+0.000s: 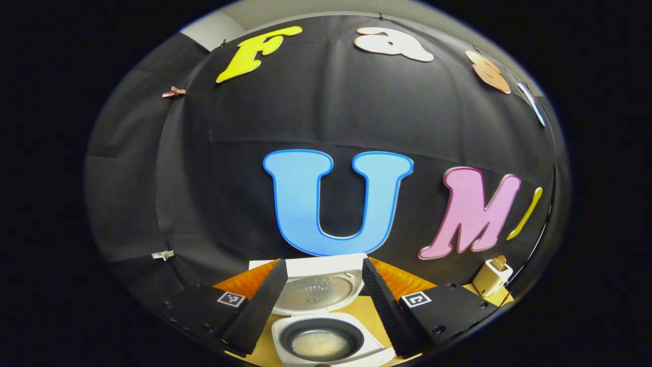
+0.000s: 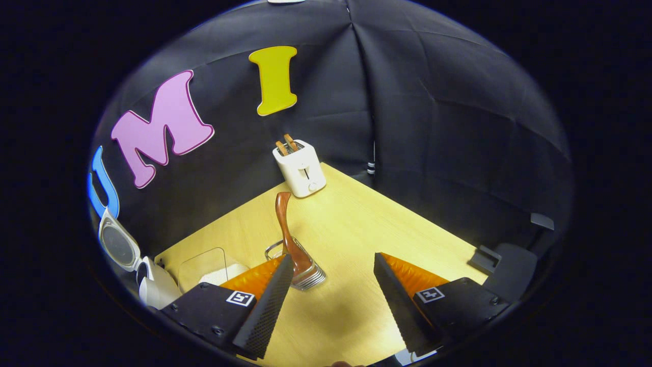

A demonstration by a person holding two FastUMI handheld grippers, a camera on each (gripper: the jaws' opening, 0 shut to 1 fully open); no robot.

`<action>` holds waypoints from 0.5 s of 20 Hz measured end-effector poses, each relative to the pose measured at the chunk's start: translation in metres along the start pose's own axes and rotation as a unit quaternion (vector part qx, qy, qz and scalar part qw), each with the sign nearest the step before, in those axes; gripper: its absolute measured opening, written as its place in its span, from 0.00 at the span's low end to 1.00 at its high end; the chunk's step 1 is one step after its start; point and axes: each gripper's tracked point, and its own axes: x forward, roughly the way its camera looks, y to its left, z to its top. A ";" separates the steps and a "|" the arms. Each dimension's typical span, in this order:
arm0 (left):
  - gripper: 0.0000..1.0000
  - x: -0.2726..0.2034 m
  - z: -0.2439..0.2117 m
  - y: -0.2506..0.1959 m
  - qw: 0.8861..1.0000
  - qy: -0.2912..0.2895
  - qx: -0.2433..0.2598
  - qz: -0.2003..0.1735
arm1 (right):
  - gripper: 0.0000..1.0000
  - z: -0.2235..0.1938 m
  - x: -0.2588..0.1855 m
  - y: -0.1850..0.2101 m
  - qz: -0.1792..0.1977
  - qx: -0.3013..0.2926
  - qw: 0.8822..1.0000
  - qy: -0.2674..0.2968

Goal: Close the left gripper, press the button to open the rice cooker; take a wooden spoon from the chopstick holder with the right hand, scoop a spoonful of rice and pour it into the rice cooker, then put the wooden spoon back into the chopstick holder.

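No labels reading; both grippers (image 1: 322, 300) (image 2: 333, 285) gaping apart, cooker (image 1: 326, 331) sitting open, spoon (image 2: 288, 229) standing at 11 o'clock on wooden counter (image 2: 367, 229).

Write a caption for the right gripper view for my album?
Open gripper above the table, spoon standing in its holder, toaster behind.

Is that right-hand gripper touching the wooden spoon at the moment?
Apart. In the right gripper view the right gripper is open, and the wooden spoon stands in the holder beyond its fingers, with bare table between them.

One rice cooker (image 1: 326, 326), one wooden spoon (image 2: 290, 232), one toaster (image 2: 300, 168).
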 end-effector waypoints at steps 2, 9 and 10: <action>0.95 0.029 0.009 0.019 1.000 -0.008 -0.017 0.019 | 0.98 -0.006 -0.010 -0.003 -0.014 -0.006 1.000 0.001; 0.95 0.120 -0.008 0.037 1.000 0.018 0.003 -0.002 | 0.98 0.005 -0.053 0.005 -0.030 -0.023 0.999 -0.031; 0.95 0.128 -0.014 0.035 1.000 0.025 0.009 -0.006 | 0.99 0.003 -0.060 0.005 -0.032 -0.022 0.999 -0.033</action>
